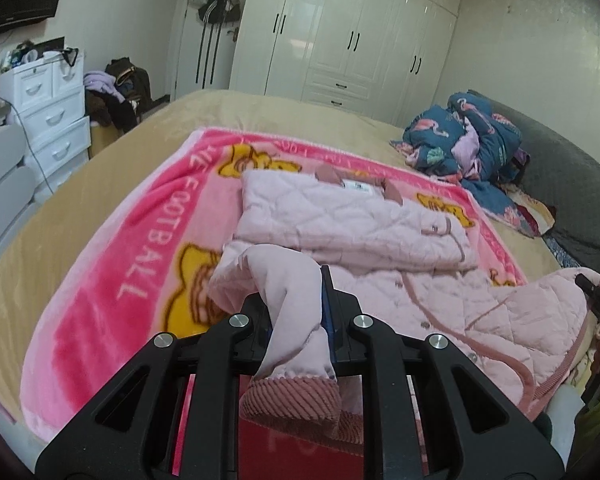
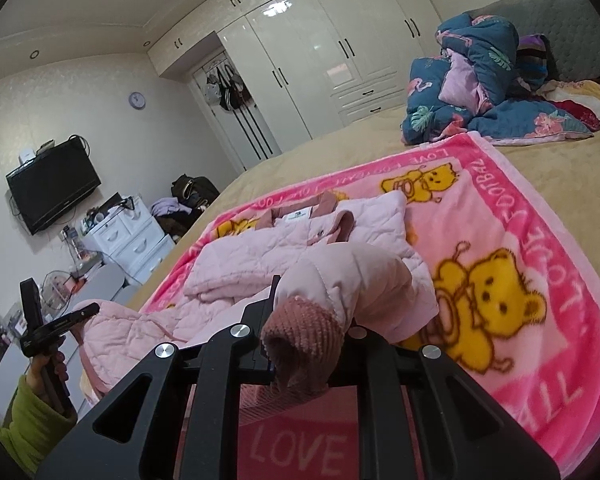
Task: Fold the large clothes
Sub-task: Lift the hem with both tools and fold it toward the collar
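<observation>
Your left tongs [image 1: 300, 312] are clamped on one pale pink sleeve [image 1: 296, 320] of the quilted jacket [image 1: 352, 216], the fabric pinched between the black fingers with the ribbed dusty-rose cuff [image 1: 296, 404] hanging below them. Your right tongs [image 2: 300, 320] grip the other sleeve [image 2: 356, 280] in the same manner, its ribbed cuff [image 2: 300, 332] bunched just over the fingers. The jacket lies on the pink bear-print blanket [image 1: 112, 280] spread across the tan bed [image 1: 80, 184]; its upper part is folded, collar and white label turned toward the far side, while the lower part trails toward the near edge of the bed. In the right wrist view your left hand [image 2: 48, 364], in a green sleeve [image 2: 28, 416], shows at the lower left holding its tool beside the jacket's hem. A crumpled blue flamingo-print quilt [image 2: 480, 80] sits at the head of the bed, well apart from the jacket. White wardrobes [image 1: 352, 28] line the far wall.
</observation>
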